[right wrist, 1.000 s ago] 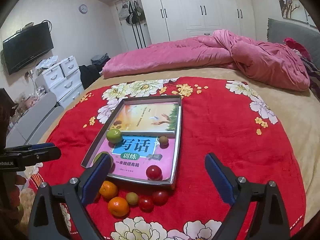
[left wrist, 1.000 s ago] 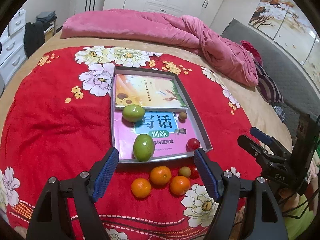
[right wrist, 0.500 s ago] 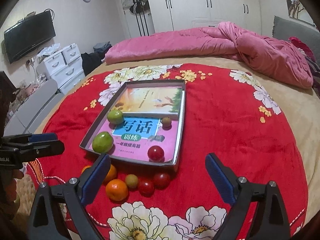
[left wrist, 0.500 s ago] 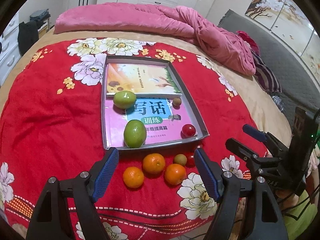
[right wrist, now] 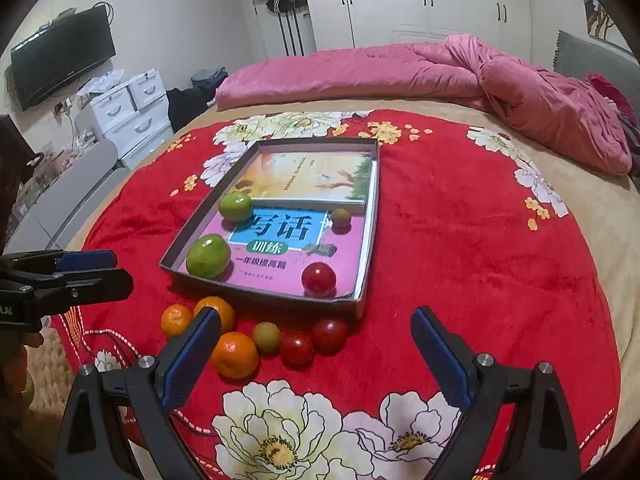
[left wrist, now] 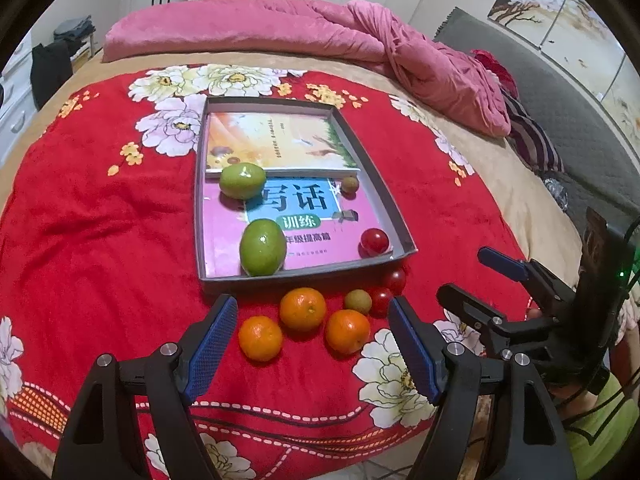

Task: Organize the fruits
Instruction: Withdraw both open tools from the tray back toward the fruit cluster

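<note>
A grey tray [left wrist: 386, 196] [right wrist: 370, 236] lined with two books lies on the red flowered blanket. In it rest two green fruits [left wrist: 263, 247] [left wrist: 242, 180], a small brown fruit [left wrist: 349, 183] and a red tomato [left wrist: 374, 241]. In front of the tray lie three oranges [left wrist: 303, 308] [left wrist: 260, 337] [left wrist: 347, 330], a small brown-green fruit [left wrist: 357, 301] and two tomatoes [right wrist: 297, 348] [right wrist: 329, 335]. My left gripper [left wrist: 310, 330] hovers open above the oranges. My right gripper [right wrist: 316, 340] hangs open over the tomatoes, holding nothing.
A pink duvet [left wrist: 320, 36] is bunched across the far side of the bed. White drawers [right wrist: 128, 108] and a wall television [right wrist: 64, 56] stand to the left, wardrobes [right wrist: 400, 0] behind. The blanket's near edge drops off just below the grippers.
Both grippers have sunk closer to the blanket, so the fruit row and tray sit higher and larger in each view. Jaws kept their width. No fruit moved.
</note>
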A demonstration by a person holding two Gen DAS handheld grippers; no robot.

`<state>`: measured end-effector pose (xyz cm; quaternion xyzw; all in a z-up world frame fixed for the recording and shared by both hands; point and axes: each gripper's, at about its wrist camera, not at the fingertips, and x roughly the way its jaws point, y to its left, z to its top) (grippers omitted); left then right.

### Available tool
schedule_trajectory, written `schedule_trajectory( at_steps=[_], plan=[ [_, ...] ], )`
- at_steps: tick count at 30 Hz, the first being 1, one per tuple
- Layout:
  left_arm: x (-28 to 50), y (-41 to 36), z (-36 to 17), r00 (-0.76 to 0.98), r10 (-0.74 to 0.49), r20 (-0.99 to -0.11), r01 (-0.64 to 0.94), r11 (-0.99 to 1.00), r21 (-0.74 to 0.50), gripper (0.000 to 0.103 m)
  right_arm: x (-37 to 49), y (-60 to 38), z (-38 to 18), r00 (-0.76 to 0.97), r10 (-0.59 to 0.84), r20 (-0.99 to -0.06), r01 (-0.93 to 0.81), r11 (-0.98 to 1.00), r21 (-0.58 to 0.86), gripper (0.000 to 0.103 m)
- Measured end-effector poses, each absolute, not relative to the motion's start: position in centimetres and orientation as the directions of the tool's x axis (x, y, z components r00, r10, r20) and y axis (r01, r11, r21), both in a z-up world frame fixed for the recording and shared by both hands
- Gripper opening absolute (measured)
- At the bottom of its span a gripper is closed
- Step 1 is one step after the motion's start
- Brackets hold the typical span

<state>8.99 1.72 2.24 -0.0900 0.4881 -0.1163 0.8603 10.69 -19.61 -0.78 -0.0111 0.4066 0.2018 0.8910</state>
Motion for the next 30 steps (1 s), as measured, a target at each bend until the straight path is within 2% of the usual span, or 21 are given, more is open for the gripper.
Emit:
schedule_trajectory(
  at_steps=[6,9,30],
  plan=[
    [8.8,1.3,1.8,0.485,-0.290,-0.825,0.117,0.956,-0.268,0.079,10.3,-19.3,-1.5,0.565,0.358,-0.743,-0.383,0.912,0.148,0.096],
    [8.7,1.1,1.3,0.473,-0.290,-0.832,0.118,0.956,-0.267,0.079,10.1,-18.9,-2.0,0.549,0.365,-0.752,-0.399,0.905,0.148,0.101],
    [8.6,-0.9,-1.0,0.390,-0.312,-0.866,0.173,0.949,-0.264,0.079,10.7,-19.0,-5.3,0.485,0.294,-0.824,-0.365,0.924,0.114,0.102]
  ],
)
